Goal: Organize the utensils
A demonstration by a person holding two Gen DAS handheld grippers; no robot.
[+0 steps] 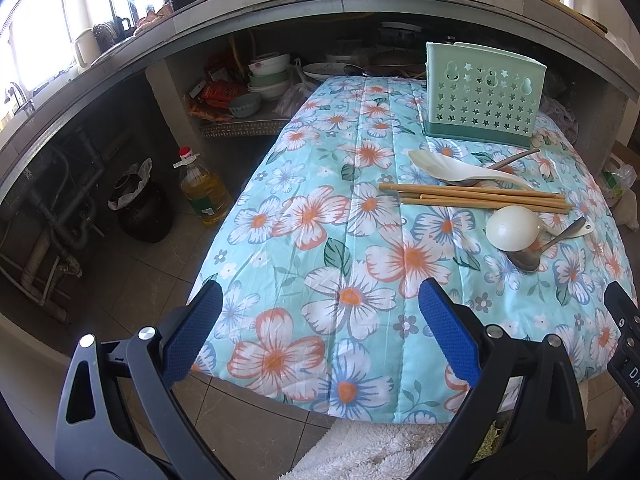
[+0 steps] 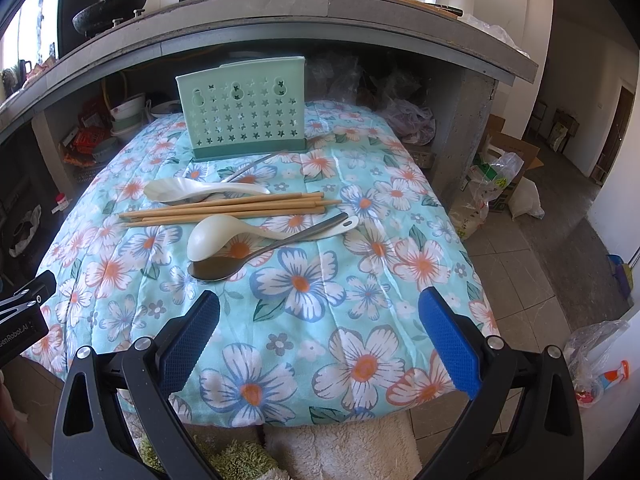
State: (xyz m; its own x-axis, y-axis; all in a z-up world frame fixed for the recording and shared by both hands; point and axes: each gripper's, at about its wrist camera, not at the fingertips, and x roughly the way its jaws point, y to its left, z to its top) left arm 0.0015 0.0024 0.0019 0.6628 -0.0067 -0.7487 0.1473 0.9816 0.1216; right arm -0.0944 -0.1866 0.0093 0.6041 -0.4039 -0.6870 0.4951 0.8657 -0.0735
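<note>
Kitchen corner, concrete counter (image 2: 360, 8) overhead with pots and bottles; below it a bench covered by a floral quilt (image 2: 320, 320). Mint perforated utensil holder (image 2: 242, 110) stands upright at the far edge of the quilt. Utensils lie in a loose cluster in front of it: white rice paddle (image 2: 200, 191) nearest the holder, over a metal spoon whose handle pokes out toward the holder; bundle of wooden chopsticks (image 2: 232, 209) just beside it; white ladle (image 2: 248, 232) bowl-down, crossing a metal spoon (image 2: 224, 266) closest to the grippers. Near half of the quilt is bare, as is its right side. Left gripper (image 1: 320, 304) fingers spread wide, nothing between them, over the near-left quilt edge with tiled floor (image 1: 152, 280) below; oil bottle (image 1: 204, 192) on the floor just off the bench's left side. Right gripper (image 2: 320, 312) fingers also wide, nothing held, over the near edge. White fluffy mat (image 2: 352, 452) below the near edge.
</note>
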